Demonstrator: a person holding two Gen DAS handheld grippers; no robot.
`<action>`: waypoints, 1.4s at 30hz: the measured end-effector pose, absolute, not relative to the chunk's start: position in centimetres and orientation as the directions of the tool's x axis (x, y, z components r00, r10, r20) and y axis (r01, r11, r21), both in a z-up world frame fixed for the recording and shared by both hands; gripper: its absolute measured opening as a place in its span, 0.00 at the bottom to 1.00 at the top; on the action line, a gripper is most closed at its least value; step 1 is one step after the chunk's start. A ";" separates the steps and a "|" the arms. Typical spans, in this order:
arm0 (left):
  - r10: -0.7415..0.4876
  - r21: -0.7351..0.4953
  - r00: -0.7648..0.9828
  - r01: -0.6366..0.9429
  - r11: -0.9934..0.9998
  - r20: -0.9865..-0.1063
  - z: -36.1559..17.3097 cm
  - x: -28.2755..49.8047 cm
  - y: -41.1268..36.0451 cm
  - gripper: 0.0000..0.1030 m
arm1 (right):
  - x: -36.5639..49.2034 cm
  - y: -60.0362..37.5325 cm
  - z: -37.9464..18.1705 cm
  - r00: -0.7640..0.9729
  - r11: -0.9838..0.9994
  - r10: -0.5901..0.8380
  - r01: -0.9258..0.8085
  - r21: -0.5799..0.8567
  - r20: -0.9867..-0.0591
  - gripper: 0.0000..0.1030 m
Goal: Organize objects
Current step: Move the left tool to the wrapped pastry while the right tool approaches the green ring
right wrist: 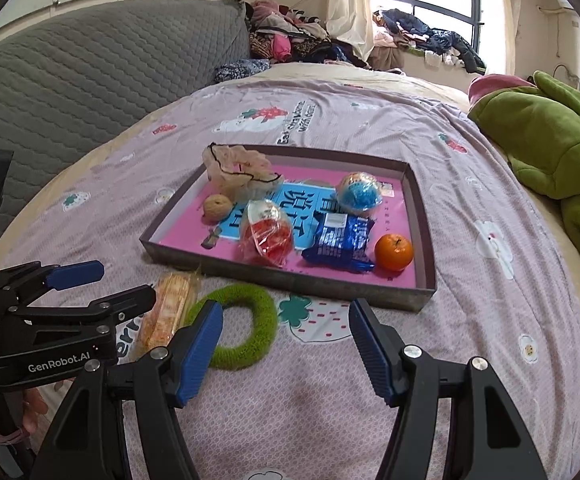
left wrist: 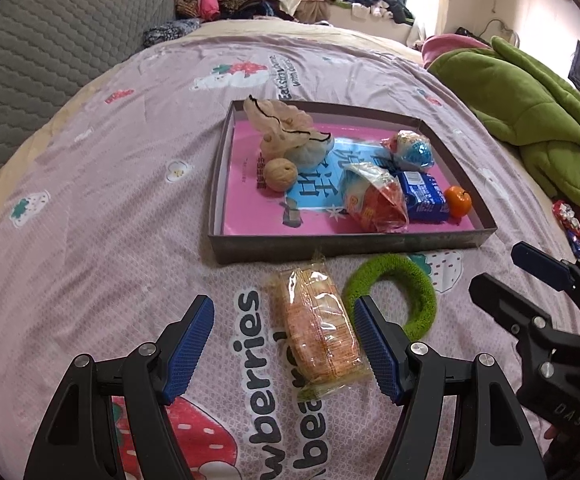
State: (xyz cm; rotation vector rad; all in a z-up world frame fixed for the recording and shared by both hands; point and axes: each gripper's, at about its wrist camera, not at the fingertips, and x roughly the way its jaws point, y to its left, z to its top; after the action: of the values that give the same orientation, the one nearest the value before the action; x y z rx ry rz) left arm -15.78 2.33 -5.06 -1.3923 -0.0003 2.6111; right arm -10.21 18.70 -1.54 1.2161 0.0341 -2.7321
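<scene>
Left wrist view: my left gripper (left wrist: 286, 344) stands with jaws apart, empty, the wrapped cracker packet (left wrist: 317, 328) lying between them on the bedsheet (left wrist: 90, 200), nearer the right pad. Its long axis runs away from me toward the box tray (left wrist: 345, 246), nearly parallel to my fingers. My right gripper (right wrist: 286, 348) also gapes empty, the green ring (right wrist: 242, 326) off its left pad.

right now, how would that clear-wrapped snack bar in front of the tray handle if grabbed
The wrapped snack bar looks light and likely slippery, given its glossy film. Its crimped ends would probably crumple. The open left gripper straddles it.
</scene>
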 end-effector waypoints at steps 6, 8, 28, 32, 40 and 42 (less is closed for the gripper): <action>0.157 -0.094 -0.529 -0.145 -0.985 -0.834 -5.6 -16.6 2.8 0.72 | -10.5 18.2 -2.6 -0.642 -0.988 -0.125 0.152 0.034 -0.756 0.63; 0.156 -0.098 -0.523 -0.137 -0.986 -0.838 -5.8 -17.1 2.8 0.72 | -10.6 18.1 -2.8 -0.638 -0.987 -0.127 0.156 0.034 -0.760 0.63; 0.153 -0.134 -0.435 -0.075 -0.988 -0.887 -8.8 -19.7 3.3 0.72 | -14.0 17.3 -7.2 -0.567 -0.994 -0.069 0.108 0.008 -0.821 0.63; 0.151 -0.140 -0.426 -0.056 -0.989 -0.892 -9.2 -19.9 3.2 0.72 | -14.2 17.4 -7.9 -0.561 -0.995 -0.052 0.100 -0.006 -0.826 0.63; 0.133 -0.125 -0.423 -0.046 -0.991 -0.896 -10.0 -19.9 3.0 0.72 | -14.4 17.4 -8.6 -0.562 -0.994 -0.042 0.105 -0.021 -0.826 0.52; 0.123 -0.113 -0.419 -0.048 -0.992 -0.900 -10.3 -19.8 3.1 0.72 | -14.4 17.2 -8.6 -0.566 -0.992 -0.037 0.121 -0.039 -0.824 0.44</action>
State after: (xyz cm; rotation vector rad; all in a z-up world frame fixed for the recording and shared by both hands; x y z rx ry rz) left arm -19.85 3.12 -10.26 -1.6340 -0.1053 2.5615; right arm -14.37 17.20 -8.59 1.4171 0.1397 -2.6997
